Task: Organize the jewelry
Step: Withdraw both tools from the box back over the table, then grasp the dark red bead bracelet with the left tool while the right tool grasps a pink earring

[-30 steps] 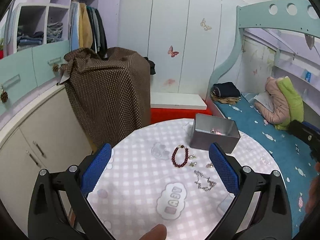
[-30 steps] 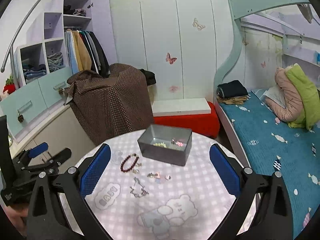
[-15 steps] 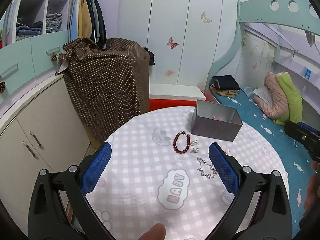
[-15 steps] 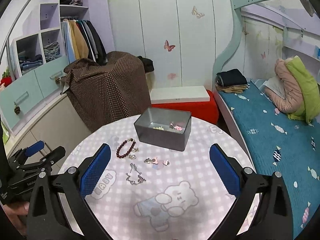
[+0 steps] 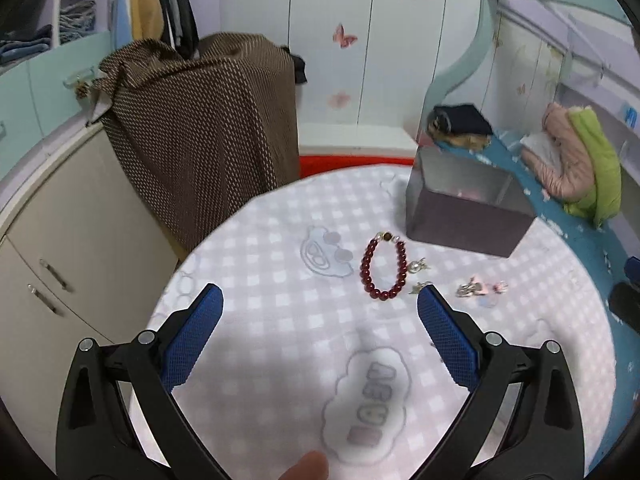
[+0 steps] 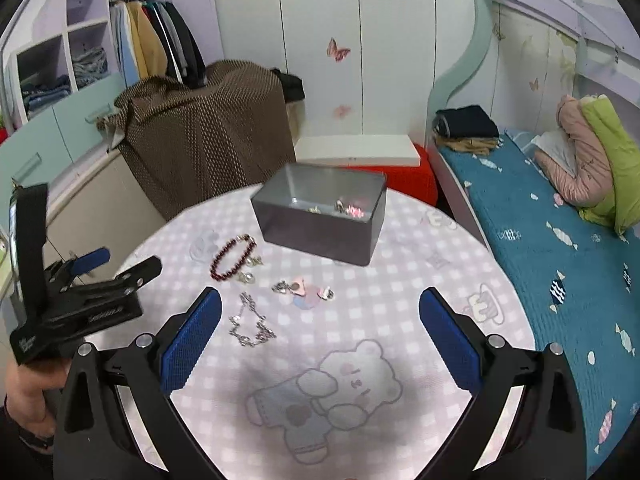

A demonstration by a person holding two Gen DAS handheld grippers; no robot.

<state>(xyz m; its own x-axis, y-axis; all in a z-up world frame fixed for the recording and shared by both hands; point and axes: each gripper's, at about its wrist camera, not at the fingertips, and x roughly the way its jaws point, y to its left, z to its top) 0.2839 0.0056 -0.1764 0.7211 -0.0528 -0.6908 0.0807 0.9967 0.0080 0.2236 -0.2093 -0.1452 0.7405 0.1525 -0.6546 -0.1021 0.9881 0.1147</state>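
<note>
A: Left gripper?
B: Spread wide, holding nothing, above the worktop; the red bead bracelet lies just ahead between its fingers.
A: Right gripper?
B: Also released; the silver chain lies beside its left finger.
A: The grey tin?
B: Behind, with small trinkets inside.

The left gripper was wide open. Its two blue pads stood far apart, with nothing between them. The black arms behind the pads spread out to both sides. A fingertip of the holding hand showed below the jaws.

The right gripper was wide open too, and its blue pads held nothing. To the left of its jaws, the left gripper pointed forward and to the right. The left hand gripped its handle from below.
</note>
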